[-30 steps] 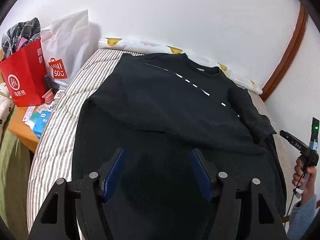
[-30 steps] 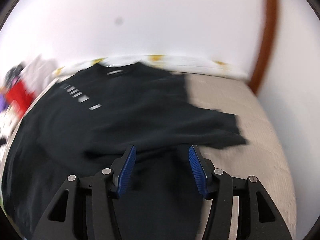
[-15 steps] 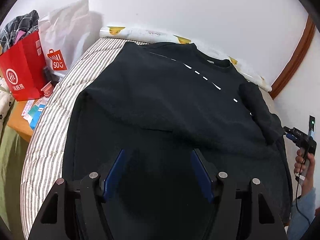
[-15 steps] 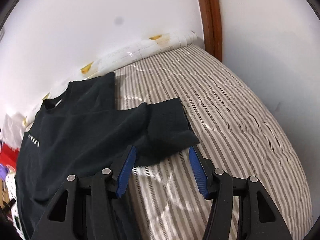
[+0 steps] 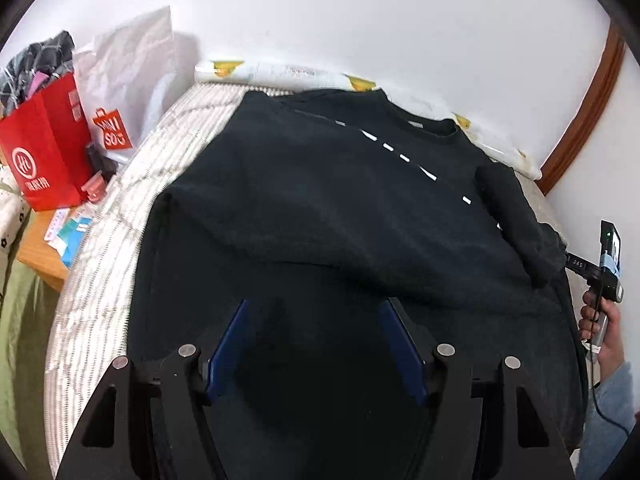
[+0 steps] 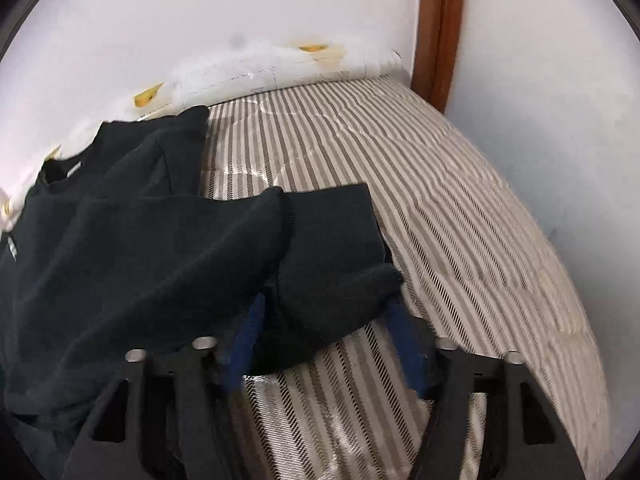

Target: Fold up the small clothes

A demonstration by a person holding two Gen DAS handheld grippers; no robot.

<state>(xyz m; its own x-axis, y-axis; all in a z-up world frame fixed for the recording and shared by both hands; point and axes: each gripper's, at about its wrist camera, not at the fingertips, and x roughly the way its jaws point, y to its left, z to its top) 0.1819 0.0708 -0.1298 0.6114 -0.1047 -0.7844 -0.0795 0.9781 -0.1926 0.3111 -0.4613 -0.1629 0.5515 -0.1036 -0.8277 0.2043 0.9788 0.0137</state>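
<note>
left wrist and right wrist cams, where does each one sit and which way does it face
Left wrist: on the left tool, above the black sweatshirt, facing the wall; its open blue fingers and the person's right hand show.
Right wrist: on the right tool, low at the sweatshirt's sleeve, facing the striped mattress and corner; its open fingers straddle the sleeve's cuff.
Shared: sweatshirt, mattress, duck-print roll.
</note>
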